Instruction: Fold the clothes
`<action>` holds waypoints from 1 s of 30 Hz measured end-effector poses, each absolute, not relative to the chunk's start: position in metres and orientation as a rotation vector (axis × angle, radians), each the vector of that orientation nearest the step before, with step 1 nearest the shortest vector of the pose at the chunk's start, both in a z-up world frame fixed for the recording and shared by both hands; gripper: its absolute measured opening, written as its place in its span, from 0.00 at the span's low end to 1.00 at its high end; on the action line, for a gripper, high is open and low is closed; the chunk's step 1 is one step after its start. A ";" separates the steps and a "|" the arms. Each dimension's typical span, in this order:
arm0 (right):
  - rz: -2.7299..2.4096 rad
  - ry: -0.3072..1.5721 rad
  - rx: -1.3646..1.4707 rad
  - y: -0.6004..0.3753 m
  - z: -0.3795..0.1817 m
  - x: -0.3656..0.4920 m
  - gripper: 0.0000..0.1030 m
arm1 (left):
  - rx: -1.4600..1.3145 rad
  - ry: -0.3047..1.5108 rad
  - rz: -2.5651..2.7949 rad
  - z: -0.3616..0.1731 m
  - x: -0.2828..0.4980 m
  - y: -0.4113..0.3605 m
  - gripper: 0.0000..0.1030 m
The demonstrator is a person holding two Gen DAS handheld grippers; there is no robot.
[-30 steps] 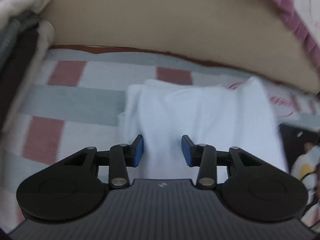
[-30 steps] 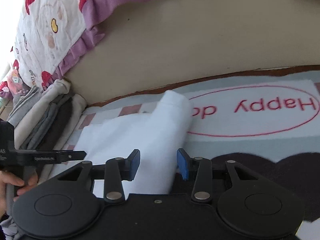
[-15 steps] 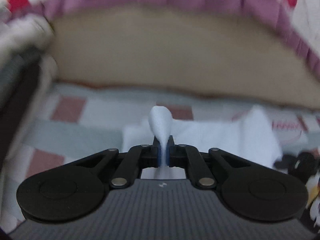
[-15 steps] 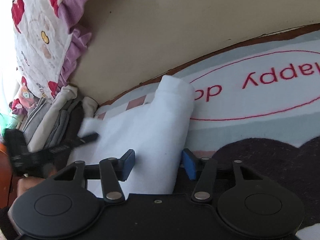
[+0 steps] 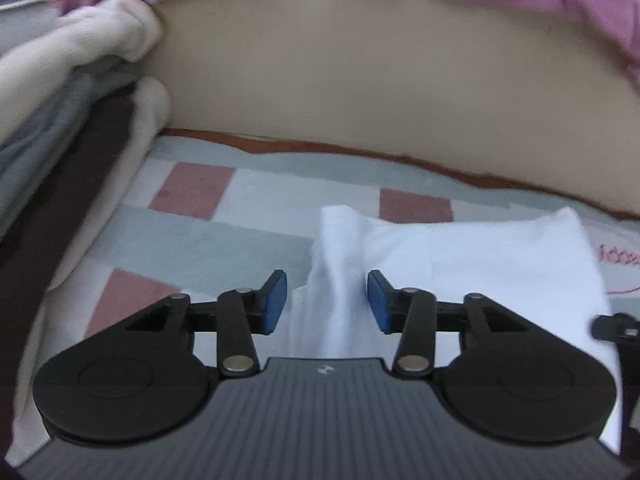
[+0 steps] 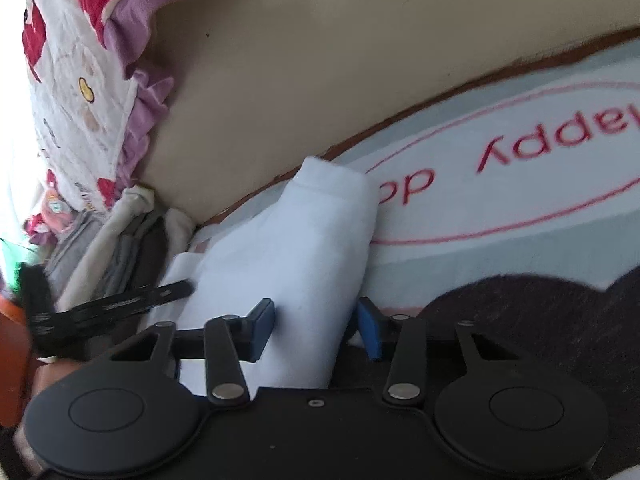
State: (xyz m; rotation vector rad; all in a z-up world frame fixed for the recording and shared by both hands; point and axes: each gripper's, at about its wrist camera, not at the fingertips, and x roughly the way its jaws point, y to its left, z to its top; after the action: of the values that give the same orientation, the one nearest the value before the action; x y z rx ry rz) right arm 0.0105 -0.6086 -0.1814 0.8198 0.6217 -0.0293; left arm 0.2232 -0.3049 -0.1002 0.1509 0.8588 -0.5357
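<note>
Loosely, soft white garment (image 5: 460, 264) ridges between left gripper's (image 5: 327, 300) parted jaws

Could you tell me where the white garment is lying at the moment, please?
The white garment lies folded on the patterned rug, just in front of both open tongs, with the stack of folded clothes to its left near the beige bed base.

Left gripper (image 5: 327, 301): black linkage arms, silver rivets, blue pads at twelve o'clock. Right gripper (image 6: 316, 329) matches. Ribbed grey housing below.
</note>
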 end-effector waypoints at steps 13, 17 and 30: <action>-0.011 0.670 0.923 -0.610 -0.183 0.005 0.48 | 0.362 0.931 -0.546 -0.114 0.125 -0.236 0.50; 0.104 0.706 1.067 -0.600 -0.195 -0.005 0.55 | 0.361 0.912 -0.498 -0.106 0.122 -0.233 0.51; 0.147 0.909 1.224 -0.506 -0.194 -0.077 0.56 | -0.003 1.165 -0.628 -0.127 0.102 -0.178 0.54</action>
State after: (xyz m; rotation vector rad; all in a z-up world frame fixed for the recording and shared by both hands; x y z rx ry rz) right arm -0.0771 -0.5058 -0.1941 1.2245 0.9088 0.1470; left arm 0.1015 -0.1782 -0.1265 -0.0026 1.1648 -0.6277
